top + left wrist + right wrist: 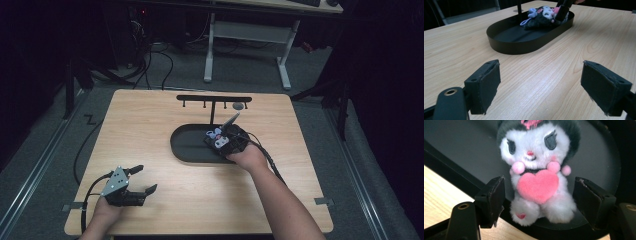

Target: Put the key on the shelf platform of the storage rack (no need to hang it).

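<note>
A plush toy [536, 170] with a white face, dark hood and pink heart lies in the right end of a black oval tray [456, 145]. My right gripper [537, 200] is open around it, with a pad on each side of the toy's body and a small gap at both. From above, the right gripper [217, 141] is over the toy [215, 134] in the tray [187, 145]. My left gripper [146, 178] is low over the table's front left, open and holding nothing. It faces the tray [524, 42] and the toy [544, 15].
A black T-shaped stand [214, 98] with several hooks rises from the tray's far side. A small grey round piece [238, 106] lies on the table near it. Bare wooden tabletop [150, 125] surrounds the tray. A white desk frame [247, 35] and cables are on the floor beyond.
</note>
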`<control>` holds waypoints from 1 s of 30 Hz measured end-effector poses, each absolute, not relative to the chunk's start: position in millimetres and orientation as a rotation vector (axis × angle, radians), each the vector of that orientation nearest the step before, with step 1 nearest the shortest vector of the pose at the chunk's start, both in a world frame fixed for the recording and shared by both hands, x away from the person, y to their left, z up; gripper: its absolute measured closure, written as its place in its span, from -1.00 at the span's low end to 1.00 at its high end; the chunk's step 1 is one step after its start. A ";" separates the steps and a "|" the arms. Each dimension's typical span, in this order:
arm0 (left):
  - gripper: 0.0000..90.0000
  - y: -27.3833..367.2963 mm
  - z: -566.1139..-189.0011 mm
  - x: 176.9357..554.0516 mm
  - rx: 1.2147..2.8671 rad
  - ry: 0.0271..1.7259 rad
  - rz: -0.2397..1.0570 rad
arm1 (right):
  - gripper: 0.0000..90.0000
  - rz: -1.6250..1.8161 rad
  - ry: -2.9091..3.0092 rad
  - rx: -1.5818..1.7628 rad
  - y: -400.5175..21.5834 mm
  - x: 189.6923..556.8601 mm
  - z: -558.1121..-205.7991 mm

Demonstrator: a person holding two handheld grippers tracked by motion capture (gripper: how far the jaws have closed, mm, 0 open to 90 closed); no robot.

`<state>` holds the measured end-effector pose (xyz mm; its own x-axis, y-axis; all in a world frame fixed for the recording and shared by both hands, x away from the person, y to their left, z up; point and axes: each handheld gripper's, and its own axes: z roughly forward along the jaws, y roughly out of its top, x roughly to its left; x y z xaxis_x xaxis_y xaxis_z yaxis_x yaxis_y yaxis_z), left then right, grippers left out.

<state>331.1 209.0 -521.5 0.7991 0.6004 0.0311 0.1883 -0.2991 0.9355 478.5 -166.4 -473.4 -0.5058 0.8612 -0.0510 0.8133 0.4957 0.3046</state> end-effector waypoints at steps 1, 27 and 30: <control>-0.63 209.0 -521.5 331.1 1.864 0.600 0.458 | -0.42 0.359 2.542 1.442 -166.4 478.5 -473.4; -0.65 210.2 -523.6 327.1 1.915 0.616 0.471 | -0.31 0.674 2.420 1.354 -194.0 432.5 -464.8; -0.66 209.6 -523.8 325.2 1.918 0.610 0.474 | -0.29 0.731 2.389 1.340 -195.4 427.4 -464.4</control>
<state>325.2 209.6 -523.8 0.7941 0.6053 0.0547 0.2027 -0.3486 0.9151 427.4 -195.4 -464.4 -0.5171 0.8557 -0.0166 0.7001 0.4341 0.5669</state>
